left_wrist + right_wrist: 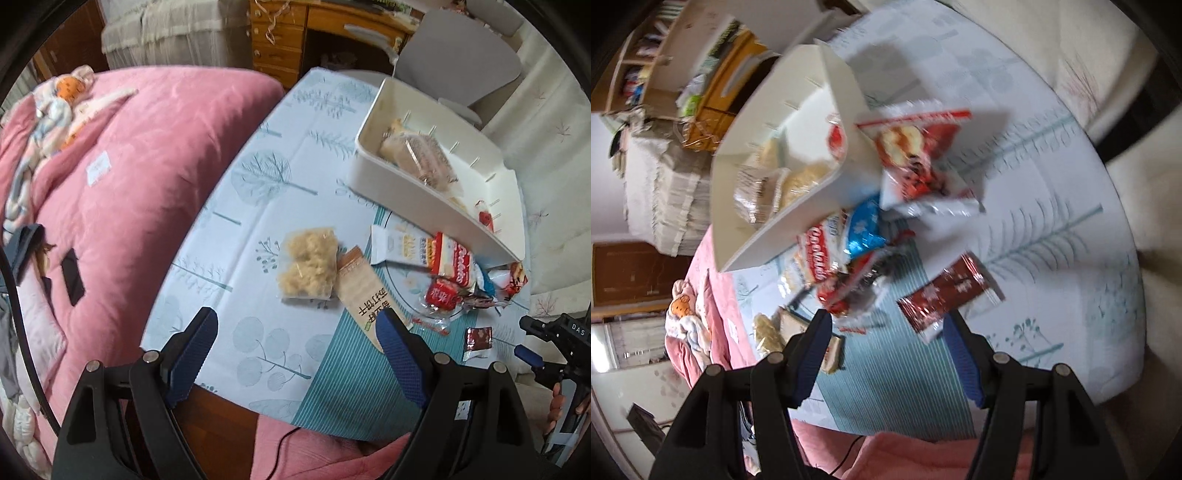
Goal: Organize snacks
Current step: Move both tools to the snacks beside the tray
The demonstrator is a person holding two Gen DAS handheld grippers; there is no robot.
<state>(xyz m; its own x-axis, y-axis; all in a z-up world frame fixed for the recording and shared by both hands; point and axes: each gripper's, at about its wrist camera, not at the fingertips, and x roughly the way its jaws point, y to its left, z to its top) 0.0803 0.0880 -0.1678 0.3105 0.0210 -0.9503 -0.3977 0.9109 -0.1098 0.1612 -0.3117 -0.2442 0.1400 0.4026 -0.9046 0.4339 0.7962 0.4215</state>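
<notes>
Snack packets: light, crinkly, slippery film. Dark red sachet lies near the table's front edge, just ahead of the right gripper, jaws wide, empty. Pinch its sealed end. Left gripper also wide, empty. White bin sits toward the far edge.

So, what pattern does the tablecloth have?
Pale blue tablecloth printed with teal trees and leaves, plus a striped teal patch; clearest in the left wrist view.

Soft daylight, fisheye-bent edges; right wrist view smeared by motion blur.
</notes>
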